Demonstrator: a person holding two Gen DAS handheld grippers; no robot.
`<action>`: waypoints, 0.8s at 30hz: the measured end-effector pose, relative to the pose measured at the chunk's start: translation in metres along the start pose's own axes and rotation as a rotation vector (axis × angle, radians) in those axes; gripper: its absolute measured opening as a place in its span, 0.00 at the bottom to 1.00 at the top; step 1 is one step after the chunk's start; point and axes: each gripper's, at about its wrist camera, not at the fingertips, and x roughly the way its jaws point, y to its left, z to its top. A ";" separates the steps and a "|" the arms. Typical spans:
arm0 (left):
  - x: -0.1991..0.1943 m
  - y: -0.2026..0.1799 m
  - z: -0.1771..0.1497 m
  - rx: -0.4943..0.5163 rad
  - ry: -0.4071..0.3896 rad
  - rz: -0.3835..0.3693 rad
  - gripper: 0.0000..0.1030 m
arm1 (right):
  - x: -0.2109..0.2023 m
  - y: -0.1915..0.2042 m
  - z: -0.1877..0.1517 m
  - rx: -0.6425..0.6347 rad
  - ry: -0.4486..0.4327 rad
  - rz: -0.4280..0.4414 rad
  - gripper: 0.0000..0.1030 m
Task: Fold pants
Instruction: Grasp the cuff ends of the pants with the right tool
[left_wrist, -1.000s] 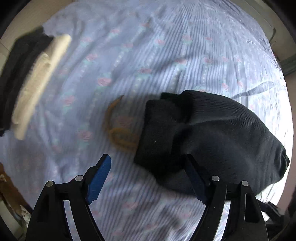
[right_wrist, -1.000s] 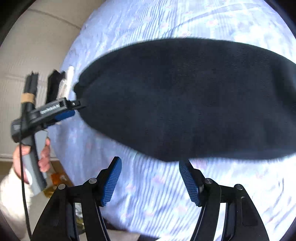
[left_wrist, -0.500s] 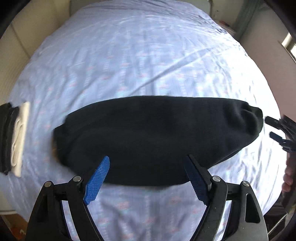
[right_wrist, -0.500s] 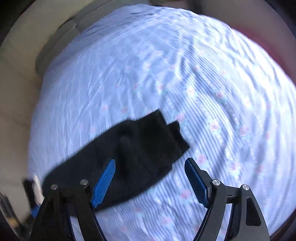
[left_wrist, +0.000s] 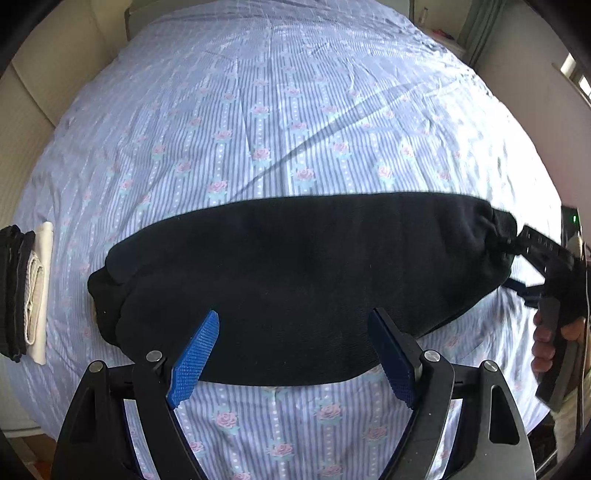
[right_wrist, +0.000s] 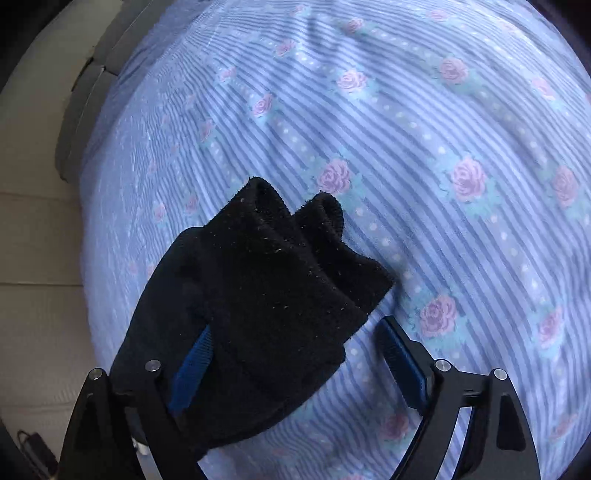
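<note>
The black pants (left_wrist: 303, 280) lie folded in a long band across the blue striped, rose-patterned bedsheet (left_wrist: 280, 110). My left gripper (left_wrist: 295, 354) is open, above the near edge of the pants, holding nothing. In the right wrist view the cuffed end of the pants (right_wrist: 266, 288) lies between the open blue pads of my right gripper (right_wrist: 295, 365) and drapes over the left pad (right_wrist: 194, 363). In the left wrist view the right gripper (left_wrist: 532, 254) shows at the right end of the pants.
A stack of folded black and cream clothes (left_wrist: 26, 291) sits at the bed's left edge. The person's hand (left_wrist: 554, 332) holds the right tool at the right edge. The beige headboard (left_wrist: 55, 62) stands at the far left.
The left gripper pulled back from the bunched end to look over the whole laid-out pants. The right gripper swung down to the cuffed end, which now sits between its pads.
</note>
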 end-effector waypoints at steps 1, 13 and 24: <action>0.002 -0.001 -0.002 0.002 0.005 -0.003 0.80 | 0.002 0.001 0.000 -0.002 -0.002 0.010 0.80; 0.022 -0.028 0.007 0.066 0.037 -0.105 0.65 | -0.061 0.015 -0.016 -0.063 -0.089 0.000 0.26; 0.090 -0.060 0.004 0.127 0.159 -0.045 0.68 | -0.066 0.010 -0.024 -0.073 -0.066 -0.042 0.26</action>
